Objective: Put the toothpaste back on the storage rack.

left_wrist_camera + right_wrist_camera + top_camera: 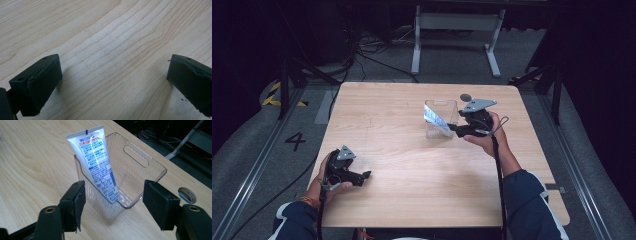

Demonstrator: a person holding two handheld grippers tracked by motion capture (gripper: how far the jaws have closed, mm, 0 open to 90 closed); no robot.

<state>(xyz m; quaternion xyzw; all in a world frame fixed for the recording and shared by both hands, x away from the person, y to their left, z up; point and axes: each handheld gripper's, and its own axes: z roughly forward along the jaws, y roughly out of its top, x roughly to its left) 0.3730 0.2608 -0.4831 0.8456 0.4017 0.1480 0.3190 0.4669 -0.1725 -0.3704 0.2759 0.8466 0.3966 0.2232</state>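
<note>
**A tube stands in a clear box**

We see a white tube (96, 162) with blue and red print. It stands inside a clear plastic box (140, 173) and leans on one wall. The flat end sticks up over the rim. The bottom of the tube is hard to make out through the ribbed wall, and the print is too small for us to read.

The box sits on the wooden table (412, 180), toward the far right part. It has a slot in one wall for a handle. We see nothing else in the box.

The right gripper (113, 203) is just in front of the box. Its jaws are wide apart, one on each side of the near corner, and they hold nothing. In the high view a hand (484, 142) holds it up by the box.

The left gripper (112, 82) is well apart from the box, near the front left edge. Its jaws are wide apart over bare wood and hold nothing.

There is a small round hole (187, 195) in the table beside the box. Past the table we see a grey floor with cables (362, 50) and a white frame (457, 30).
</note>
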